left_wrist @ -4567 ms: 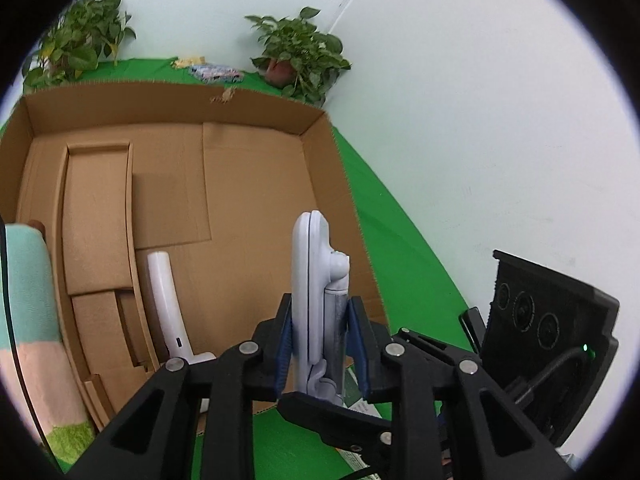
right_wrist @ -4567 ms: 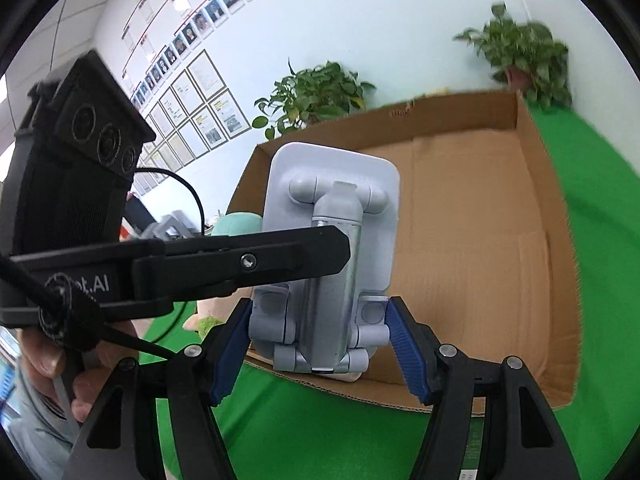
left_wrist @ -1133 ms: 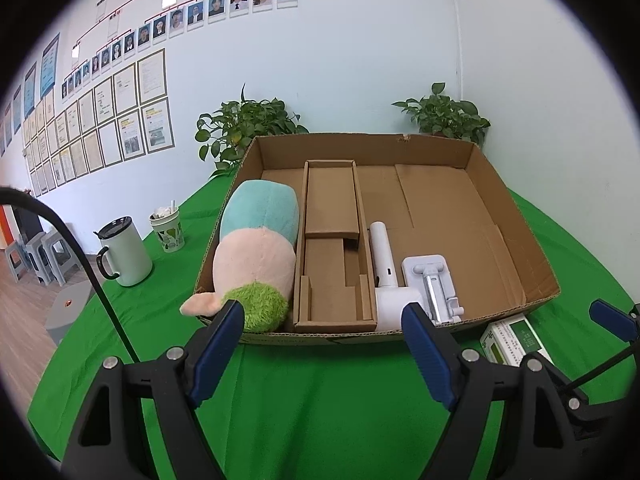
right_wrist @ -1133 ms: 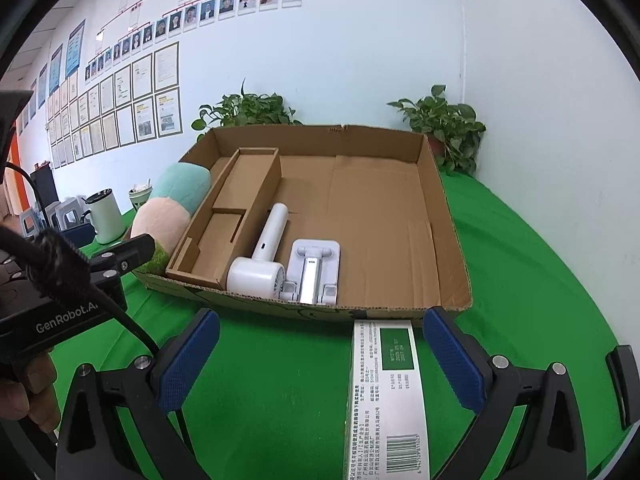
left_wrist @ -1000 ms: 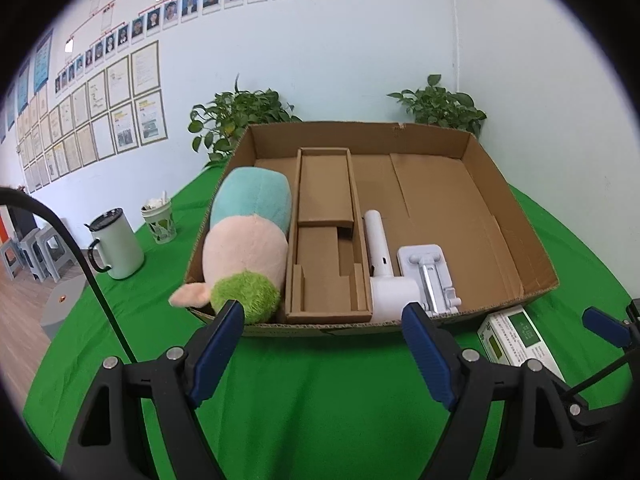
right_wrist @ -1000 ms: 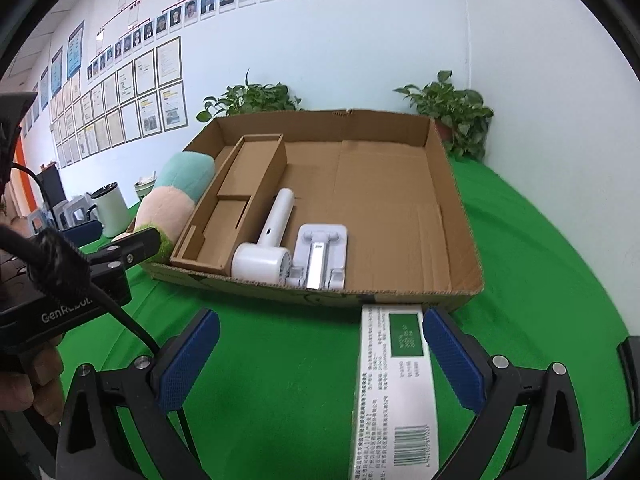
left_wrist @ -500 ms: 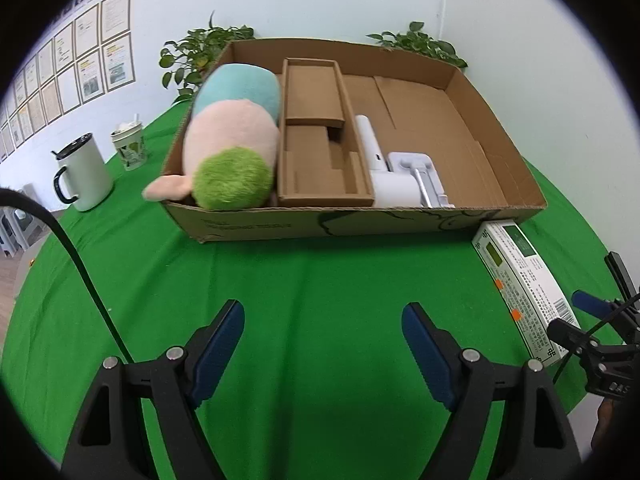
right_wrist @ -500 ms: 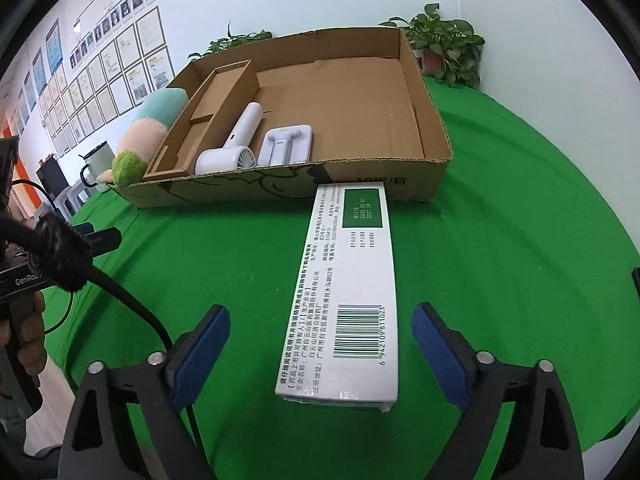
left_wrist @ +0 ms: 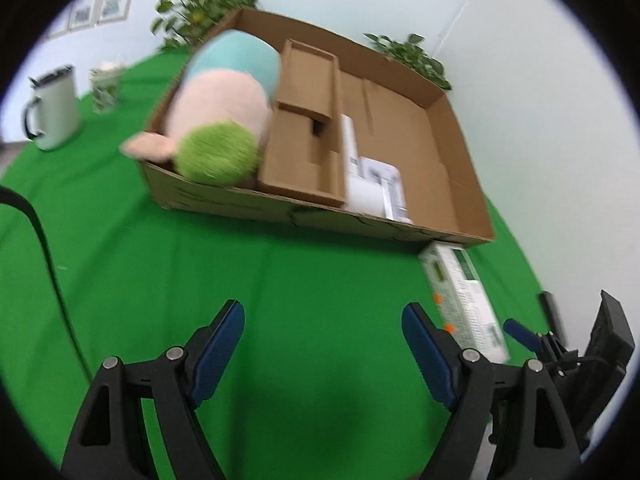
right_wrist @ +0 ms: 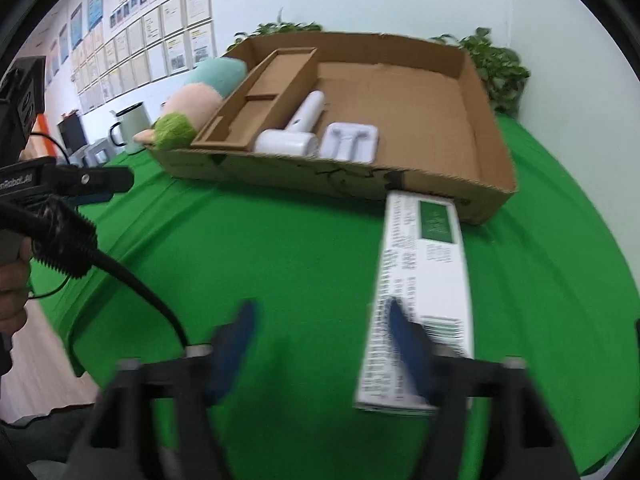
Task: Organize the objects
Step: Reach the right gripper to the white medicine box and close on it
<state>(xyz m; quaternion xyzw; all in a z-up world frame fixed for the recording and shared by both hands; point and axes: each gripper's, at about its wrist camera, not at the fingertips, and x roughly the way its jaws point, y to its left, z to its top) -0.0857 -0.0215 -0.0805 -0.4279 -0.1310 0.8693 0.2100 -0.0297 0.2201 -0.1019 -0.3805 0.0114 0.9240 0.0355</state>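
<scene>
A long white-and-green carton [right_wrist: 424, 280] lies on the green cloth in front of the cardboard tray [right_wrist: 492, 120]. My right gripper [right_wrist: 320, 312] is low over the cloth and blurred. Its jaws are opening with only cloth between them, and its right finger [right_wrist: 404, 332] overlaps the carton's left edge. My left gripper [left_wrist: 324, 316] hangs open and empty over bare cloth, left of the carton [left_wrist: 464, 296]. In the tray [left_wrist: 460, 168] lie a plush toy [left_wrist: 224, 120], a cardboard insert [left_wrist: 308, 132], a white hair dryer [right_wrist: 296, 132] and a white stand [right_wrist: 352, 142].
A white mug [left_wrist: 54, 112] and a small cup [left_wrist: 106, 84] stand on the cloth left of the tray. Potted plants [left_wrist: 200, 8] line the wall behind it. A black cable [right_wrist: 120, 272] and a person's hand [right_wrist: 12, 280] are at the left, near the table edge.
Both grippers sank toward the cloth and the left one rolled. The right gripper shifted left, so its right finger now covers the carton's edge, and its jaws stand closer together than before.
</scene>
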